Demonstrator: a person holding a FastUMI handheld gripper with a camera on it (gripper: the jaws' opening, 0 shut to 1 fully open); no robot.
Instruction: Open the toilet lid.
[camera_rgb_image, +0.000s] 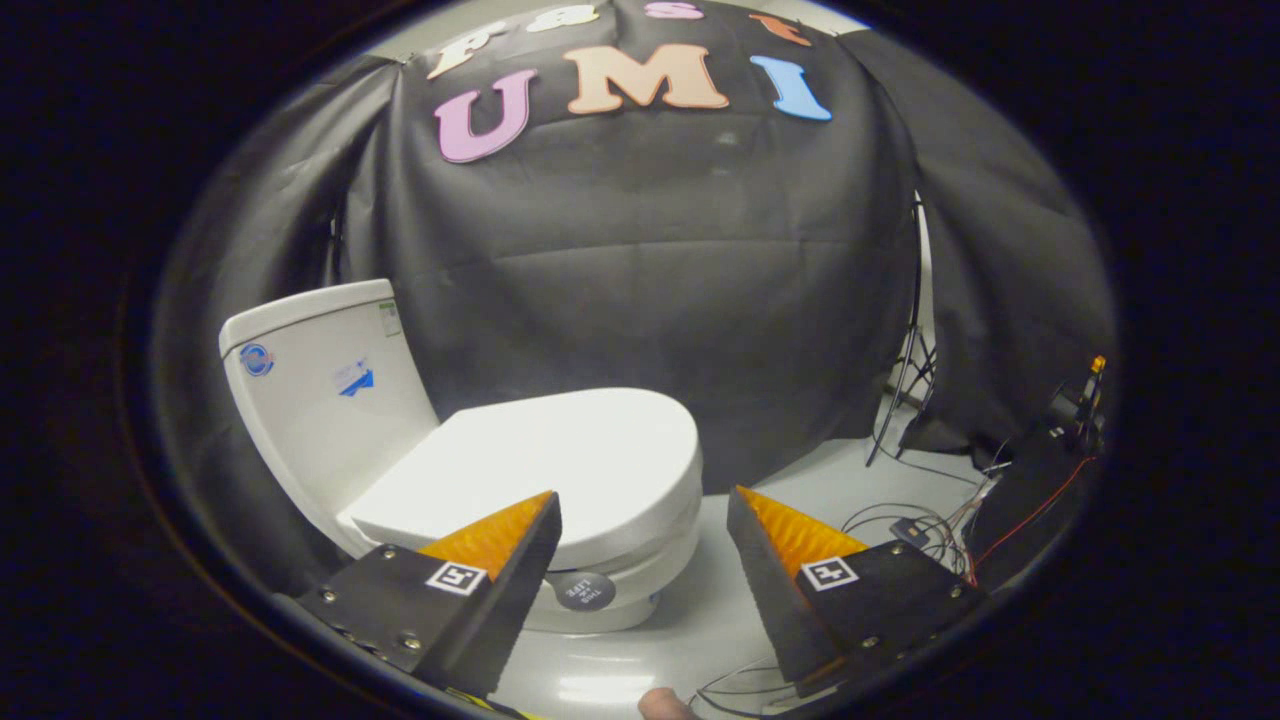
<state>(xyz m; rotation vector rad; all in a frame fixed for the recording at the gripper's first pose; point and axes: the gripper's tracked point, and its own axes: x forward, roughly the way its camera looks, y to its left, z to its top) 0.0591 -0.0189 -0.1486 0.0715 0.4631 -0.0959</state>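
Note:
A white toilet stands on the floor ahead and to the left of my fingers. Its lid (560, 455) lies flat and closed over the bowl, and the tank (320, 400) rises behind it at the left. My gripper (645, 505) is open, with a wide gap and nothing between the fingers. The left fingertip (530, 520) overlaps the lid's near edge in the view; whether it touches the lid I cannot tell. The right fingertip (750, 510) hangs over the floor, off to the right of the bowl. A round grey button (585, 590) shows on the bowl's base below the lid.
Black cloth (650, 270) walls the booth behind the toilet. Loose cables (920, 520) and a small box lie on the pale floor (800, 470) at the right. A stand's thin legs (905, 400) rise by the cloth's right edge. A fingertip (665, 705) shows below the gripper.

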